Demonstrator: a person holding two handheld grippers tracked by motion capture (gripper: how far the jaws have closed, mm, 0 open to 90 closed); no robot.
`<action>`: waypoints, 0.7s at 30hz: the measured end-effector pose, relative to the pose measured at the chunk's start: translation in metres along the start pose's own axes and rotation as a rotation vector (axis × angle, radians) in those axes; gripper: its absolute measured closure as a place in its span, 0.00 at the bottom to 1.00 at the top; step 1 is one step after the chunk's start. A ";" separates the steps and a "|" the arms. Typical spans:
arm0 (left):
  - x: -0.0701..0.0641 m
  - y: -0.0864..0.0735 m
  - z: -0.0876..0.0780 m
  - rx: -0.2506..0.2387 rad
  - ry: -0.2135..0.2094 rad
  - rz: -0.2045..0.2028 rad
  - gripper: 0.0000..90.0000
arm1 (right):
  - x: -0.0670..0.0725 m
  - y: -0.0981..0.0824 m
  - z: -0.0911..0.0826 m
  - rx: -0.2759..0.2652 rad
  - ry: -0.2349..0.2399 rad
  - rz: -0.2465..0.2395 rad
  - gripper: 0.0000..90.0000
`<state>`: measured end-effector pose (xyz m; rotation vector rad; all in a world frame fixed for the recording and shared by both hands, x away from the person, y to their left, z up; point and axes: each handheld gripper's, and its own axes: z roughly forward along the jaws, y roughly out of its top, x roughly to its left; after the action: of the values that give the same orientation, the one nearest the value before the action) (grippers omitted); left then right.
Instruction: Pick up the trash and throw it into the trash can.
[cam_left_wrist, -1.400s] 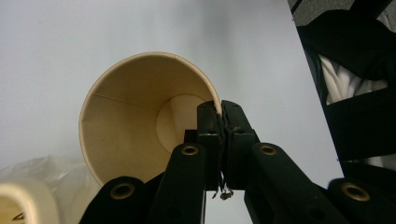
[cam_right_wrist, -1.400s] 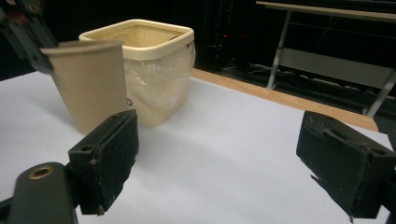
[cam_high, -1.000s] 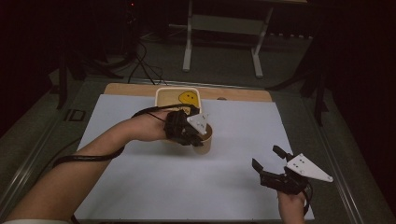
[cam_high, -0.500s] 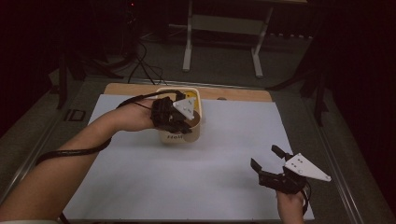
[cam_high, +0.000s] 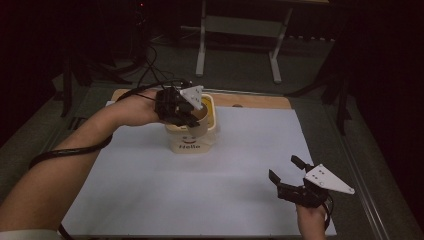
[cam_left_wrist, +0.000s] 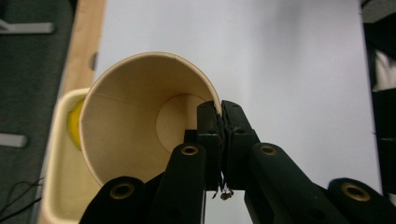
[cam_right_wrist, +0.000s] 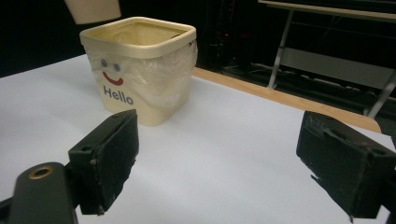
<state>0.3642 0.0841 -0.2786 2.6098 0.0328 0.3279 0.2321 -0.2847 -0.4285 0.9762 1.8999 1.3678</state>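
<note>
The left gripper (cam_high: 186, 111) was clenched on the rim of a paper cup (cam_left_wrist: 140, 116), one jaw inside the wall and one outside, and held it in the air above the cream bin marked "Hello" (cam_high: 192, 140). That bin stood near the far edge of the white sheet (cam_high: 150, 190), just short of the wooden strip (cam_high: 255, 100) at the table's back.

Judging by this, the step in hand was dropping the cup into the bin. The next move would call for centring the cup over the bin's mouth, lowering it a little, then parting the jaws.

The right gripper (cam_high: 290, 177) hung released, jaws wide and empty, near the sheet's near right corner, well apart from the bin. The sheet between them lay bare, giving ample room. The bin's rim was the one edge to mind.
</note>
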 end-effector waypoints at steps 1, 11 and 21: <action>0.002 0.001 -0.001 0.003 -0.004 -0.004 0.99 | 0.000 0.000 0.000 -0.001 0.002 0.002 0.14; 0.019 0.003 -0.010 -0.002 0.027 -0.032 0.99 | 0.000 0.000 -0.001 -0.003 0.000 0.000 0.14; 0.043 -0.001 -0.005 0.037 0.066 -0.081 0.98 | 0.000 0.000 0.000 0.000 0.002 0.001 0.14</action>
<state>0.4050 0.0915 -0.2649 2.6249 0.1682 0.3879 0.2322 -0.2851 -0.4285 0.9755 1.9013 1.3700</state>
